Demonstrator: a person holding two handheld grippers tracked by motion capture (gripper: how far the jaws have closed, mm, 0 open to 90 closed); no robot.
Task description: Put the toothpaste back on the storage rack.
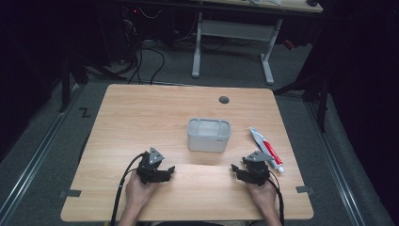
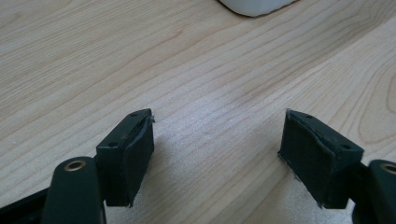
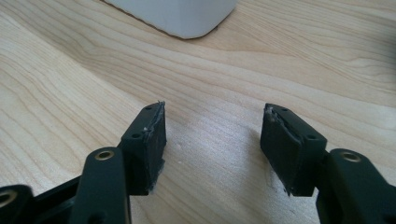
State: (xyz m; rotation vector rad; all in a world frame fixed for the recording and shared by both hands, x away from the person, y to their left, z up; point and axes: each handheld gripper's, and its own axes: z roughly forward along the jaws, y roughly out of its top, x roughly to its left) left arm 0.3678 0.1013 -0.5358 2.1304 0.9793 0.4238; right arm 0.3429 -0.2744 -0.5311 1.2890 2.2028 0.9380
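Toothpaste tube (image 1: 266,149) lay near the table's (image 1: 141,117) right edge, beside the wide-open right gripper (image 1: 238,170); probably light, soft, best pinched mid-body. Left gripper (image 1: 170,170) gaped wide, empty.

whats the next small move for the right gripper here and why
Probably swing the right gripper out to its right, toward the toothpaste tube. Both grippers sit open on the table holding nothing, the tube lies flat just beside the right hand, and the grey bin stands open-topped at mid-table. The right one looks the better placed; the left gripper can wait.
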